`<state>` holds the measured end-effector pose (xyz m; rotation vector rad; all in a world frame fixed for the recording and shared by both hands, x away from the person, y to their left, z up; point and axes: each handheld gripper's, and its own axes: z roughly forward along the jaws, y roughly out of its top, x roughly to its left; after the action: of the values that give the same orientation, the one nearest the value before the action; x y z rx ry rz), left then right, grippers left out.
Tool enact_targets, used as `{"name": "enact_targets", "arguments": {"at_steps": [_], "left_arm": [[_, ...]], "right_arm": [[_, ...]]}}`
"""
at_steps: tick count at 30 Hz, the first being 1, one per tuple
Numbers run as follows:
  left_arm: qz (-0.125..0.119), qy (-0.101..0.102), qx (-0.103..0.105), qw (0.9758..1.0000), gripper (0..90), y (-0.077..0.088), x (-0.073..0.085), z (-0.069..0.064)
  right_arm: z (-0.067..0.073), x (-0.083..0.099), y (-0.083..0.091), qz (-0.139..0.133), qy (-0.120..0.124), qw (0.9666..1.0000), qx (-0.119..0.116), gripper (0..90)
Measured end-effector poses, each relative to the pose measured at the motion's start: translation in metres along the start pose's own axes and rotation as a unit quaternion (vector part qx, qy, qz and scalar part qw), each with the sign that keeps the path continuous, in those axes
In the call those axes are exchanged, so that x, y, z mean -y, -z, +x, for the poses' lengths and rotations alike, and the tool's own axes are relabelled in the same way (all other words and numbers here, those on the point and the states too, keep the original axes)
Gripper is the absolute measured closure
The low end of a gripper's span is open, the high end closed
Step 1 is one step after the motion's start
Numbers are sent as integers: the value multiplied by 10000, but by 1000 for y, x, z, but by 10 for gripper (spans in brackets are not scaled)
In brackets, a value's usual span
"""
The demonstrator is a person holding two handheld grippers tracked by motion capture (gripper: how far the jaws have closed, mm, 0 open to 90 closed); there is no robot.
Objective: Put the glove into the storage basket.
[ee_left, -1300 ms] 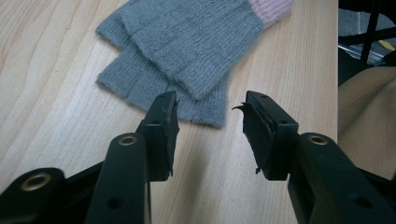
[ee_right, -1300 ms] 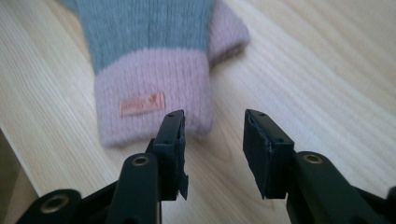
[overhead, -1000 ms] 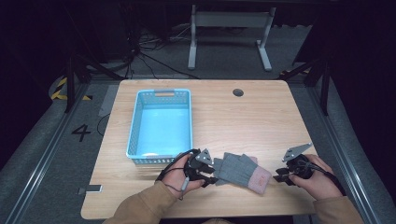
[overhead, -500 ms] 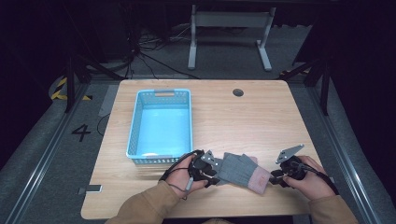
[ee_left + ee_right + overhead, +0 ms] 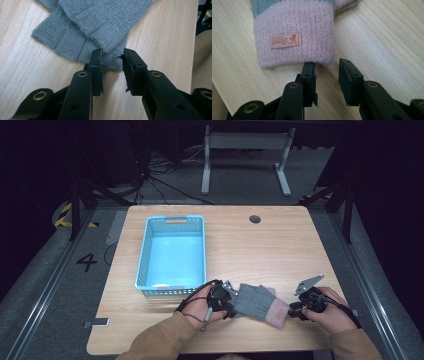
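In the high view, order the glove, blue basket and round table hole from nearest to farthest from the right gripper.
From the right gripper:
1. Glove: just left of it, pink cuff at the fingers.
2. Table hole: far edge of the table, up and slightly left.
3. Blue basket: left half of the table. Its near corner and the hole are nearly level, so 2 and 3 are close.

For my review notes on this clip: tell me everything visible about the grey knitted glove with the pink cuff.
The grey knitted glove with a pink cuff is soft, ribbed wool-like knit, lying flat on the light wooden table near its front edge, right of the blue basket. A small orange label is sewn on the cuff. The left gripper straddles a grey fingertip edge, jaws just closing; the right gripper sits at the cuff's hem, jaws apart.
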<state>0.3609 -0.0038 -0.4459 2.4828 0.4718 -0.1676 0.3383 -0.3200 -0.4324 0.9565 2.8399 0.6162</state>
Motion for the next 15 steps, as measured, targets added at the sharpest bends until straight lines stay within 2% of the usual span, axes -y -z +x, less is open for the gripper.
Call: {"name": "enact_targets", "arguments": {"at_steps": [5, 8, 15], "left_arm": [[-16, 50, 43, 10000, 728, 1, -3, 0], [-30, -24, 5, 10000, 737, 1, -5, 0], [52, -124, -202, 9997, 783, 0, -5, -1]], "right_arm": [[1, 0, 0, -4, 9, 10000, -1, 672], [2, -1, 0, 2, 8, 10000, 18, 674], [4, -4, 1, -72, 28, 10000, -36, 682]]}}
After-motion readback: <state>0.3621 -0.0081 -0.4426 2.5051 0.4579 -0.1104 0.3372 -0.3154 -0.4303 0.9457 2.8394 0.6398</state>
